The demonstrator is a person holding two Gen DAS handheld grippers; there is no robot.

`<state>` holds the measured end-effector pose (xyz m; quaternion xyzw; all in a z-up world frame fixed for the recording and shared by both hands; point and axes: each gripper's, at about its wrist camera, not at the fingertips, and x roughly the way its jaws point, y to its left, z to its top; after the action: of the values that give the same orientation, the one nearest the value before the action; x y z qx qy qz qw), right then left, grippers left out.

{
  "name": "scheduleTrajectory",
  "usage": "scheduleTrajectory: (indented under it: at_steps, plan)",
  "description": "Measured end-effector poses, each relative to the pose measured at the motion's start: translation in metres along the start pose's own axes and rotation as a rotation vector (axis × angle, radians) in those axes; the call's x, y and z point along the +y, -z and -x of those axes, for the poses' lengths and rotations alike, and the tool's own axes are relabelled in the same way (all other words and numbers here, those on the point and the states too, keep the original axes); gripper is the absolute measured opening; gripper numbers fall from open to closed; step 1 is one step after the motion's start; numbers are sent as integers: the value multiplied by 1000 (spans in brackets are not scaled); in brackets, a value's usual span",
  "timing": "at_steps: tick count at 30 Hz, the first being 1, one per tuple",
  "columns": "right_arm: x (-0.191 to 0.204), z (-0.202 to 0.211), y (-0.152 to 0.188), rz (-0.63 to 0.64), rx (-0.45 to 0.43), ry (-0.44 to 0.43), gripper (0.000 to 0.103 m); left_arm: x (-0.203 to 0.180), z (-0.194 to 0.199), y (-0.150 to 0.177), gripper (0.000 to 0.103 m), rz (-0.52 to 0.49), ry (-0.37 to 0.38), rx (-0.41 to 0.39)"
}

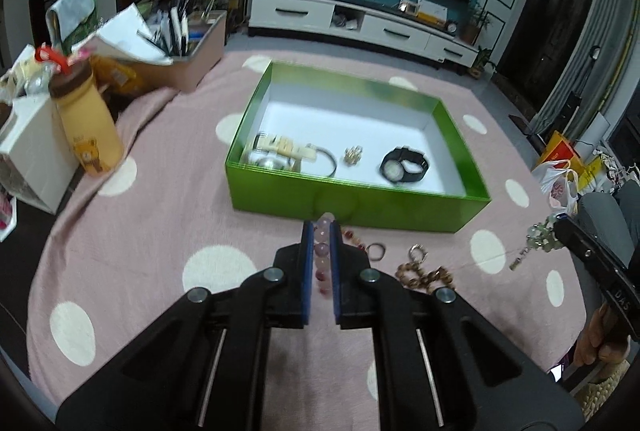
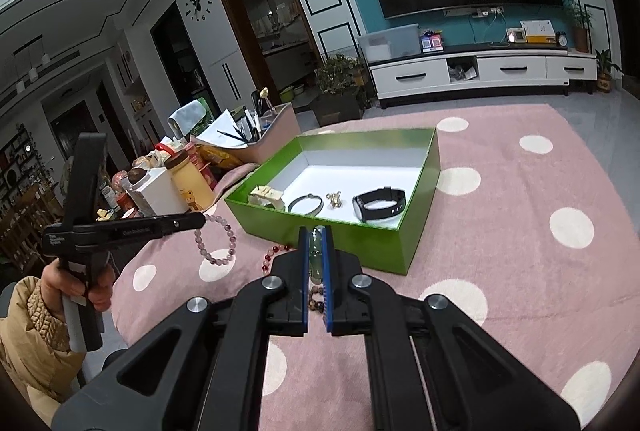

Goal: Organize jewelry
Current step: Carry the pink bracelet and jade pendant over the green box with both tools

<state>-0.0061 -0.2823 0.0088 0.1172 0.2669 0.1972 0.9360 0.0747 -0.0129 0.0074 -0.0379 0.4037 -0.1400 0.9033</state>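
My left gripper [image 1: 323,229] is shut on a pink bead bracelet [image 1: 322,251], held above the cloth just before the green box [image 1: 356,209]; from the right wrist view the bracelet [image 2: 218,241] hangs from that gripper [image 2: 202,220]. My right gripper [image 2: 316,233] is shut on a pale green bead bracelet [image 2: 316,251], also seen in the left wrist view [image 1: 540,237]. In the box lie a black watch [image 1: 404,164], a gold ring piece [image 1: 353,154], a black bangle [image 1: 326,161] and a white watch [image 1: 280,149]. On the cloth lie a brown bead bracelet [image 1: 424,276], a small ring [image 1: 417,253] and red beads [image 2: 272,257].
The table wears a pink cloth with white dots [image 1: 160,231]. At the left stand a yellow bottle [image 1: 90,123], a white box [image 1: 32,151] and a pen tray [image 1: 192,55]. The person's seat and bags [image 1: 560,183] lie at the right.
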Motion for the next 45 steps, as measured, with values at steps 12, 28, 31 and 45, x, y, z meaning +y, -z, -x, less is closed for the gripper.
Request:
scheduleTrajectory:
  at_steps: [12,28,31,45]
  plan:
    - [5,-1,-29,37,-37,16,5,-21,21,-46,7,-48,23,-73]
    - [-4,-22,-66,69,-63,42,5,-40,-3,-98,7,-78,19,-79]
    - [-7,-30,-71,71,-58,44,5,-42,-12,-104,7,-81,11,-70]
    - [-21,-82,-85,74,-3,62,5,-43,-74,-119,7,-86,-19,3]
